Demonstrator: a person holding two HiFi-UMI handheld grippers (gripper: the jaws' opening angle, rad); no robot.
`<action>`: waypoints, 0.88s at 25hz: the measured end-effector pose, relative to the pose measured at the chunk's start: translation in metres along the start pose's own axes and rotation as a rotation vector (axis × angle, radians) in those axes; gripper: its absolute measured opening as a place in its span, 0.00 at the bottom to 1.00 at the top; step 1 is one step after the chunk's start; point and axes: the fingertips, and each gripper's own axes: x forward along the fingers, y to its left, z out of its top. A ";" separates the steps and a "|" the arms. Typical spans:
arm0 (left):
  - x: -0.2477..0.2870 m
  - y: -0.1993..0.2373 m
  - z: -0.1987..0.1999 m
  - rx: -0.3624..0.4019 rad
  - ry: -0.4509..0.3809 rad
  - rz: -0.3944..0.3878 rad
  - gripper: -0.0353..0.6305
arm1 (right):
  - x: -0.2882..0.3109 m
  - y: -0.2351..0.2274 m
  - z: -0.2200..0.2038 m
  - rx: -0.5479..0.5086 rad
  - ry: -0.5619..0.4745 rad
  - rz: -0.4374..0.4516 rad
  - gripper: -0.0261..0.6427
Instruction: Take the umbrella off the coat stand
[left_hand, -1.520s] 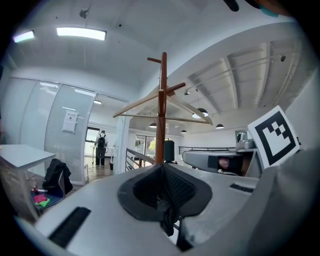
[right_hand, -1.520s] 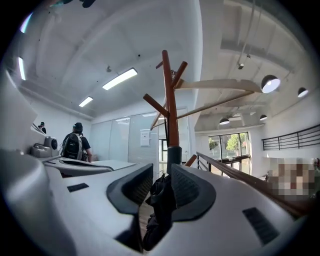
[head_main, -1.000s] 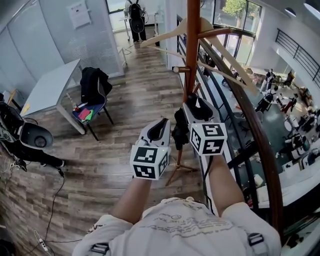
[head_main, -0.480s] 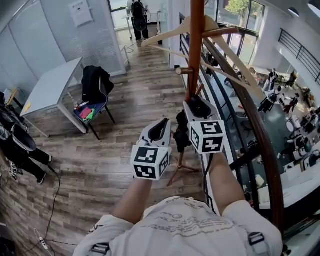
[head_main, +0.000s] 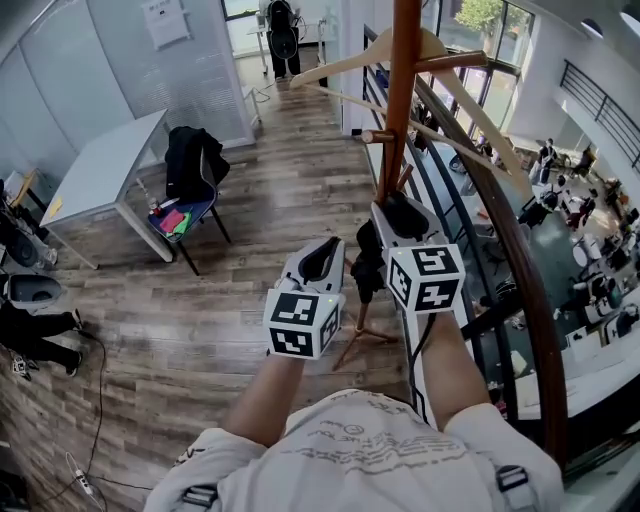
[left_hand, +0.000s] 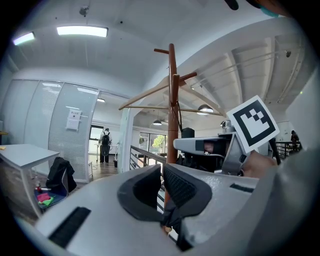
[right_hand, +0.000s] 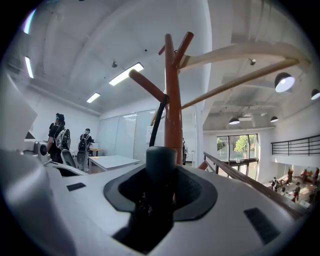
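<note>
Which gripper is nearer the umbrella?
Right. The right gripper has the umbrella between its closing jaws; the left gripper hangs beside it on the left, not touching it.

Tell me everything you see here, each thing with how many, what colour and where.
Wooden coat stand: one, reddish-brown, by the railing, just ahead of the grippers.
Wooden clothes hanger: one, pale, high on the stand.
Folded umbrella: one, black, hanging against the stand's pole.
Rectangular table: one, white, far left.
Chair draped with a jacket: one, black, beside the table.
Curved railing: one, dark brown, right.
Person with a backpack: one, dark clothes, far end of the room.
Left gripper: one, white, jaws together and empty, left of the umbrella.
Right gripper: one, white, jaws closing with the umbrella's handle between them.
</note>
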 end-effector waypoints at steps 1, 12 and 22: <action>0.000 0.000 -0.001 0.000 0.001 0.001 0.08 | -0.002 0.002 0.003 -0.003 -0.008 0.005 0.26; -0.013 0.002 0.002 0.003 -0.009 0.009 0.08 | -0.029 0.017 0.053 0.010 -0.127 0.050 0.26; -0.035 0.015 0.002 -0.001 -0.021 0.056 0.08 | -0.046 0.053 0.078 -0.008 -0.201 0.128 0.26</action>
